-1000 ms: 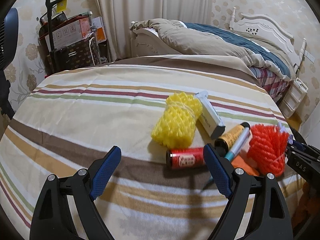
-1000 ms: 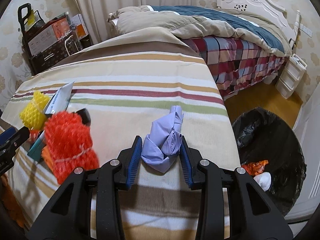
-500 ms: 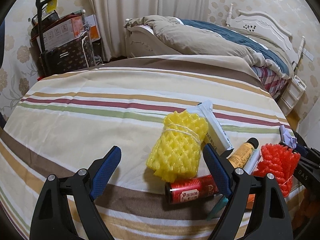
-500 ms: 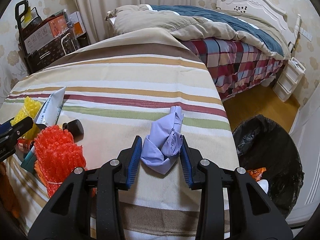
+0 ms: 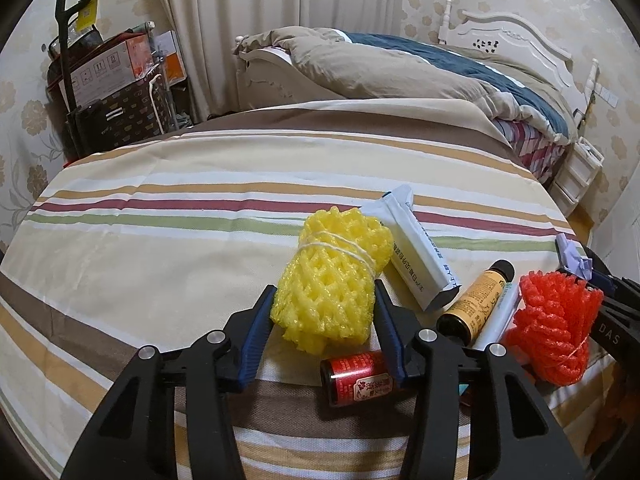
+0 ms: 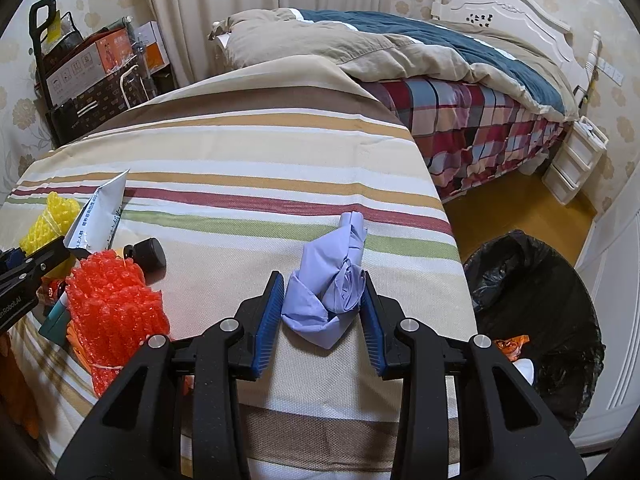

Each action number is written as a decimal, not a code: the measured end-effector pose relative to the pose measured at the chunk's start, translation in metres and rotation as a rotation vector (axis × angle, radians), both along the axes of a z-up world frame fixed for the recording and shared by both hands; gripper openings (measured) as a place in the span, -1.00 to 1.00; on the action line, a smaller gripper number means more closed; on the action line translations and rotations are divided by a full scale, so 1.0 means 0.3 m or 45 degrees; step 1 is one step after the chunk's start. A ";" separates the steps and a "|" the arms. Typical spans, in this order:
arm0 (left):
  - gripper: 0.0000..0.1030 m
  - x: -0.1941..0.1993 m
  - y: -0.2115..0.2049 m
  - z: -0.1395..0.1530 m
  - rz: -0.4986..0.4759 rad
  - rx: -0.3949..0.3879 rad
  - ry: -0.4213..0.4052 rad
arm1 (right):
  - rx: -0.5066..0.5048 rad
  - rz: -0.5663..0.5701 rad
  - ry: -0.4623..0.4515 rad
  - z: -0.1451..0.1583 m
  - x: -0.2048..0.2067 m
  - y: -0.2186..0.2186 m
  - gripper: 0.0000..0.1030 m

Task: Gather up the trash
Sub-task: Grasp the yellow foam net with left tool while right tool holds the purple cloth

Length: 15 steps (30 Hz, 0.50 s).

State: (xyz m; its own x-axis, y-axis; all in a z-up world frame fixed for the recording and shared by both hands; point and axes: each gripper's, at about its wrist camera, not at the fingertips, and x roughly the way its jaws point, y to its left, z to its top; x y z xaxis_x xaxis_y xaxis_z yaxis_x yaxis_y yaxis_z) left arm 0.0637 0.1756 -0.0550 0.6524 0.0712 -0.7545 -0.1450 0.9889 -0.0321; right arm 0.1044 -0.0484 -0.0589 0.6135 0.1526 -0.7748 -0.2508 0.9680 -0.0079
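Black-lined trash bin (image 6: 536,292) holds orange scraps (image 6: 510,346) and something white (image 6: 525,368).

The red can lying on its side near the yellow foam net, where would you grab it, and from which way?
Probably across its round body, mid-length. The small red metal can lies on its side on the striped cloth, dark end towards the left, so come from above with one finger on each long curved side. The yellow foam net is close behind, between the left gripper fingers.
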 end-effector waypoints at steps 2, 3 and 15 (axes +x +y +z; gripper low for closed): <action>-0.06 -0.005 0.002 0.003 0.007 0.000 -0.007 | 0.009 -0.007 -0.001 0.003 -0.002 -0.007 -0.30; -0.07 -0.007 0.005 0.005 0.012 0.001 -0.012 | 0.016 -0.011 -0.003 0.005 -0.004 -0.011 -0.30; -0.07 -0.084 0.040 0.057 0.086 0.000 -0.075 | 0.053 -0.015 -0.047 0.026 -0.077 -0.023 -0.30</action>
State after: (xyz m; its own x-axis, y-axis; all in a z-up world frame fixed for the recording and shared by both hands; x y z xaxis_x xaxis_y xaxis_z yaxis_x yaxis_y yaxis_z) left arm 0.0384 0.1875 -0.0379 0.6896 0.1164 -0.7147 -0.2094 0.9769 -0.0429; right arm 0.0814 -0.0552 -0.0512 0.6437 0.1767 -0.7446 -0.2398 0.9705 0.0230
